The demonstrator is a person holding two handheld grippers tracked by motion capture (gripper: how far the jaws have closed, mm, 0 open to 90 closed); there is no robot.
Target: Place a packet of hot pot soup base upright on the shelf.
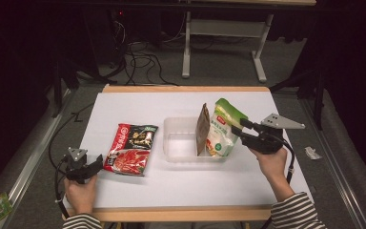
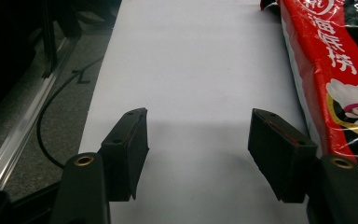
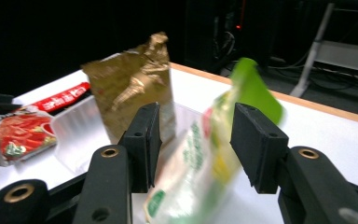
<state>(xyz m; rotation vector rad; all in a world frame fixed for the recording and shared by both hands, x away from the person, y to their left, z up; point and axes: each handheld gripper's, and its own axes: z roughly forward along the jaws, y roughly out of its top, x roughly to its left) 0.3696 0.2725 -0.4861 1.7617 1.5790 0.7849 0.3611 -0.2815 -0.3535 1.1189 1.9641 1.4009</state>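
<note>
The right gripper (image 1: 242,128) stands at about 3 o'clock on the worktop (image 1: 181,191), pointing toward 9 o'clock at the green bag (image 1: 223,129). Its jaws are well apart, and in the right gripper view (image 3: 196,140) the bag (image 3: 200,168) stands between them, blurred; whether a pad touches it I cannot tell, and nothing looks squeezed. The green bag leans upright at the 3 o'clock end of the clear tub (image 1: 171,143), with its lower part inside the tub. The brown bag (image 1: 202,129) stands just beside it on the 9 o'clock side, also in the tub; the right gripper view has it (image 3: 135,93) beyond the left jaw.

The left gripper (image 1: 93,168) sits near the 7 o'clock corner of the worktop, jaws wide and holding nothing; in its own view (image 2: 198,154) bare white worktop (image 2: 191,70) lies between them. The red packet (image 1: 131,148) lies flat just beside it toward 2 o'clock, and its edge (image 2: 326,70) runs close along the right jaw.

The tub's 9 o'clock half is open. Bare worktop runs along the 6 o'clock edge between the two hands, and along the 12 o'clock edge behind the tub. The right hand (image 1: 271,162) is close to the 3 o'clock edge.
</note>
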